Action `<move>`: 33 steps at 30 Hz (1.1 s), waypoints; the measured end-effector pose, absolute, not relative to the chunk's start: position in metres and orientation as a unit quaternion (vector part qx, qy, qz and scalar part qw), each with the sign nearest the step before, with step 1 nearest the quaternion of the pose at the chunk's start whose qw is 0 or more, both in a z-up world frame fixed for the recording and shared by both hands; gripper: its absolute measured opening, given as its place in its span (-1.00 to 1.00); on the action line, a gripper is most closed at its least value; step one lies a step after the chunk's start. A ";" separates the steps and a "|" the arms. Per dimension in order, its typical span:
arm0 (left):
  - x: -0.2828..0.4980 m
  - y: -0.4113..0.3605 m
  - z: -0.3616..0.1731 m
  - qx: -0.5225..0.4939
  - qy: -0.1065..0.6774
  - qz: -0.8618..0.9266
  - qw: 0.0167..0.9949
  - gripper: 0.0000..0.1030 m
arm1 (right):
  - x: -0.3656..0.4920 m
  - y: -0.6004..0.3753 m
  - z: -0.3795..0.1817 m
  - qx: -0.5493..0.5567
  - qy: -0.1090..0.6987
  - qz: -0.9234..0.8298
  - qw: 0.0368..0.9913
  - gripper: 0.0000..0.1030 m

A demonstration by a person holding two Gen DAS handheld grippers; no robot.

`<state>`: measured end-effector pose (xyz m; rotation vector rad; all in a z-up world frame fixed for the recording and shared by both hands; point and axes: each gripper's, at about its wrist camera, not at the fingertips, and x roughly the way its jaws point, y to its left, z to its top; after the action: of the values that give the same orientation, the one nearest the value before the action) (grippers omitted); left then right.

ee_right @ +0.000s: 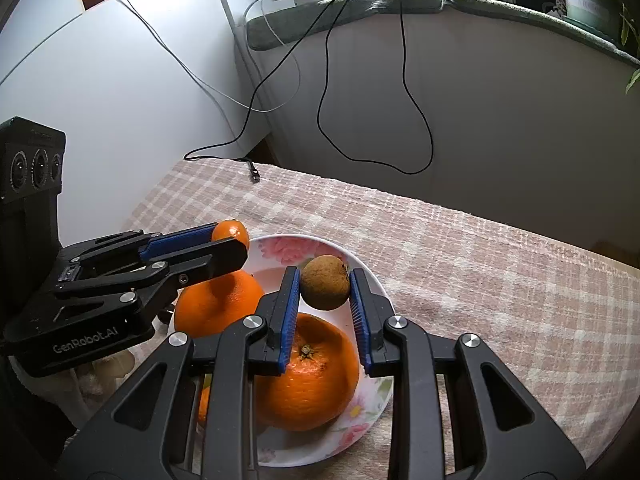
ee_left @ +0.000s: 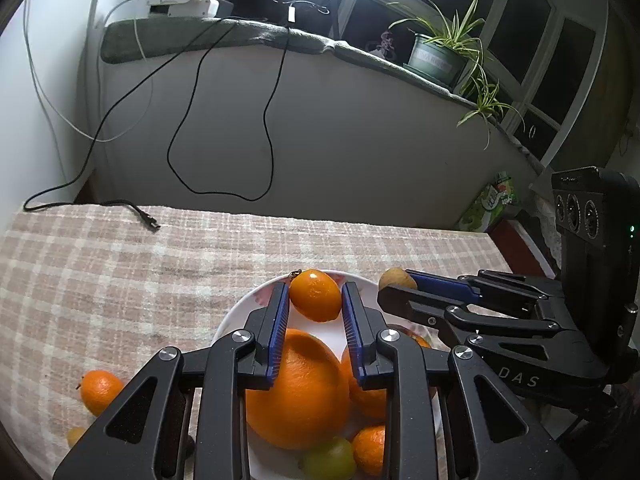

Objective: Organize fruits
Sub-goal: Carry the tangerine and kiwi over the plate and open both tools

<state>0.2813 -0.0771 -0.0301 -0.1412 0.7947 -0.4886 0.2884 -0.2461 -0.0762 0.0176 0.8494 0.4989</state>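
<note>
My left gripper (ee_left: 315, 294) is shut on a small orange mandarin (ee_left: 316, 295) and holds it above a white floral plate (ee_left: 240, 312). My right gripper (ee_right: 325, 283) is shut on a small brown fruit (ee_right: 325, 282) above the same plate (ee_right: 372, 280). The plate holds two big oranges (ee_left: 298, 392) (ee_right: 312, 372), a small mandarin (ee_left: 370, 448) and a green fruit (ee_left: 330, 458). In the left wrist view the right gripper (ee_left: 396, 286) shows at right with the brown fruit (ee_left: 394, 278). In the right wrist view the left gripper (ee_right: 230, 240) shows at left with the mandarin (ee_right: 231, 231).
A loose mandarin (ee_left: 100, 392) and a small yellowish fruit (ee_left: 75, 435) lie on the checked tablecloth (ee_left: 120, 272) left of the plate. A black cable plug (ee_left: 150, 222) lies at the table's far edge. A windowsill with a potted plant (ee_left: 438, 58) is behind.
</note>
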 end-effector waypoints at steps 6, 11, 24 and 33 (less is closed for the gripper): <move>0.280 -0.079 -0.028 -0.065 0.382 -0.237 0.891 -0.50 | 0.286 -0.247 -0.076 0.008 0.406 0.238 0.883 -0.49; 0.280 -0.082 -0.028 -0.059 0.383 -0.237 0.891 -0.46 | 0.285 -0.248 -0.076 0.011 0.407 0.234 0.883 -0.48; 0.278 -0.079 -0.025 -0.061 0.380 -0.233 0.893 -0.36 | 0.281 -0.259 -0.071 0.021 0.398 0.222 0.890 0.00; 0.269 -0.073 -0.020 -0.064 0.375 -0.231 0.895 -0.36 | 0.273 -0.255 -0.065 0.017 0.392 0.220 0.893 0.24</move>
<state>0.2695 -0.0732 -0.0197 -0.1322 0.7783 -0.4789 0.2729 -0.2555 -0.0650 0.0349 0.8141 0.4554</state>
